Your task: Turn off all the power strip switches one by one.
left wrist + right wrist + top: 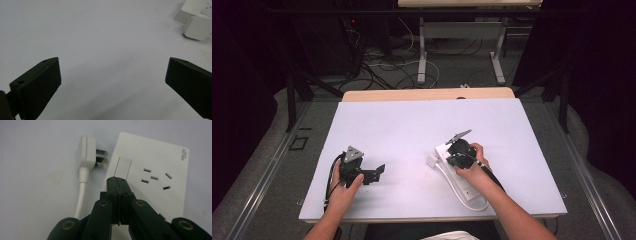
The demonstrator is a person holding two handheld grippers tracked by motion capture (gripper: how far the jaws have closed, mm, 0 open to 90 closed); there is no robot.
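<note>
My left gripper (379, 170) low over bare white table (412, 130), jaws wide apart, empty; white plug (87, 150) lies unplugged just left of white power strip (160, 160); my right gripper (119, 181) above strip's switch (122, 166), jaws pressed together

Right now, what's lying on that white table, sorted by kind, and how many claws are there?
White power strip: 1
White three-pin plug on a white cord: 1, lying beside the strip, not plugged in
Hand-held claws: 2, left claw open over bare table, right claw shut over the strip's switch
Total: 4
</note>
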